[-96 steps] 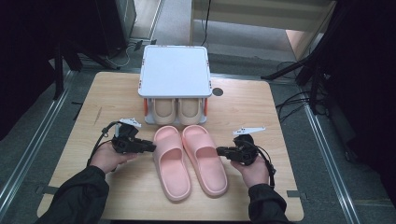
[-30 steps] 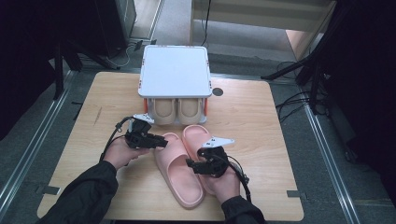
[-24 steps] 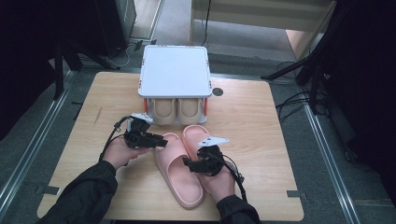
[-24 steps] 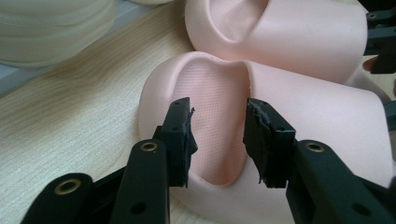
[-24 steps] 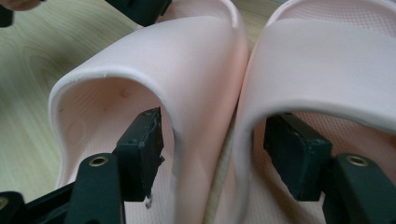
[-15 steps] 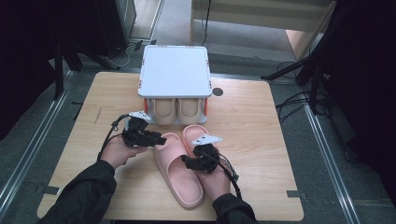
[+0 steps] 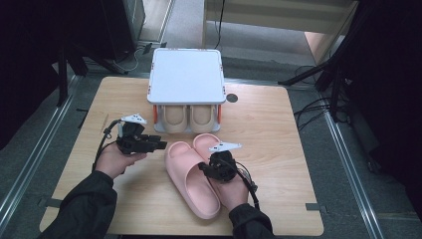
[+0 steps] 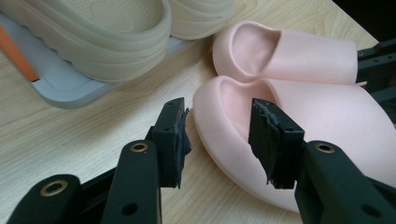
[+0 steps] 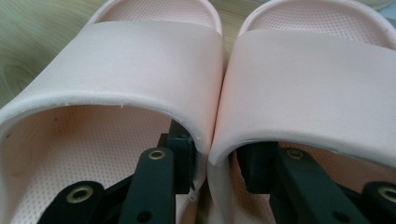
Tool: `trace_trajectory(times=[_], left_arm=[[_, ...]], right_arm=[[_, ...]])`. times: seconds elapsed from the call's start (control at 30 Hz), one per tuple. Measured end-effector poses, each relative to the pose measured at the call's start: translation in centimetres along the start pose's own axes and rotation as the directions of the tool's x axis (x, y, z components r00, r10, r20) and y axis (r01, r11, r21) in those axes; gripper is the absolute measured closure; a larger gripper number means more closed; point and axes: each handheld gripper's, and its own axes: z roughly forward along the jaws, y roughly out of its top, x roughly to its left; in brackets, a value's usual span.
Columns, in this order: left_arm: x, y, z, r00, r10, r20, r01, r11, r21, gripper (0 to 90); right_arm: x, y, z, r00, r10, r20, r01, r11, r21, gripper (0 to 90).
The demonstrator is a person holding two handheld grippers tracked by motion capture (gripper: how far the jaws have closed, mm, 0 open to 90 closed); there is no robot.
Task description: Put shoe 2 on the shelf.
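Two pink slippers lie side by side, touching, on the wooden table [image 7: 278, 149]: the left one [image 7: 191, 181] and the right one [image 7: 205, 142]. My right gripper [image 7: 211, 168] has one jaw under each strap, the left strap [image 9: 126, 65] and the right strap [image 9: 317, 74]. Its jaws have just been closing and now pinch the two inner walls together [image 9: 215, 163]. My left gripper [image 7: 161, 144] hangs beside the toe of the near pink slipper [image 8: 327, 121]. Its jaws have just been opening, and nothing is between them [image 8: 219, 135].
A small shoe rack [image 7: 186, 74] with a white top stands at the table's back middle. A beige pair [image 7: 188, 117] sits on its lower shelf, seen close in the left gripper view as the beige slippers [image 8: 107, 28]. A dark round spot [image 7: 232, 98] marks the table beside it.
My left gripper has let go of the pink slipper's toe, opened, and drawn back a little to the left. My right gripper's jaws have closed on the slippers' inner walls.
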Motion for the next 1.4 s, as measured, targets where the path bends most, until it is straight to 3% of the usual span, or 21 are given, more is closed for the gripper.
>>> trace_trajectory(times=[0.1, 0.23, 0.37, 0.63, 0.83, 1.0, 1.07, 1.27, 1.4], left_arm=[[0.1, 0.0, -0.2, 1.0000, 0.005, -0.007, -0.005, 1.0000, 0.002, 54.9], [0.2, 0.0, -0.4, 0.9978, 0.025, -0.062, -0.025, 0.9997, 0.001, 54.0], [0.6, -0.1, -0.7, 0.9983, 0.009, -0.057, -0.009, 1.0000, -0.002, 53.2], [1.3, -0.3, -1.3, 0.9991, -0.020, -0.037, 0.020, 0.9998, -0.010, 50.1], [1.6, -0.5, -1.8, 0.9985, -0.036, -0.042, 0.035, 0.9991, -0.025, 51.5], [1.8, -0.8, -2.2, 0.9976, -0.062, -0.029, 0.062, 0.9979, -0.018, 51.2], [2.0, -1.1, -2.3, 0.9969, -0.077, -0.013, 0.077, 0.9969, -0.012, 50.1], [2.2, -1.9, -3.0, 0.9948, -0.098, -0.027, 0.098, 0.9952, -0.006, 49.7], [2.5, -2.5, -3.6, 0.9928, -0.112, -0.043, 0.112, 0.9937, 0.001, 49.4]], right_arm=[[0.1, 0.1, -0.2, 1.0000, -0.001, -0.010, 0.001, 1.000, 0.004, 73.1], [-0.1, 0.1, -0.5, 0.9988, -0.014, -0.048, 0.015, 0.999, 0.031, 73.3], [-0.3, 0.1, -1.1, 0.9944, -0.027, -0.102, 0.030, 0.999, 0.033, 74.1], [-0.6, 0.5, -2.7, 0.9848, -0.056, -0.165, 0.061, 0.998, 0.026, 74.1], [-0.8, 1.1, -3.7, 0.9699, -0.096, -0.224, 0.103, 0.994, 0.022, 73.9], [-0.8, 2.0, -4.2, 0.9505, -0.137, -0.279, 0.150, 0.988, 0.024, 73.6], [-0.7, 2.2, -4.2, 0.9350, -0.161, -0.316, 0.177, 0.984, 0.024, 73.6], [-0.1, 2.9, -4.0, 0.9129, -0.214, -0.348, 0.242, 0.969, 0.039, 73.7], [0.1, 3.6, -3.8, 0.9058, -0.222, -0.361, 0.254, 0.966, 0.043, 73.7]])
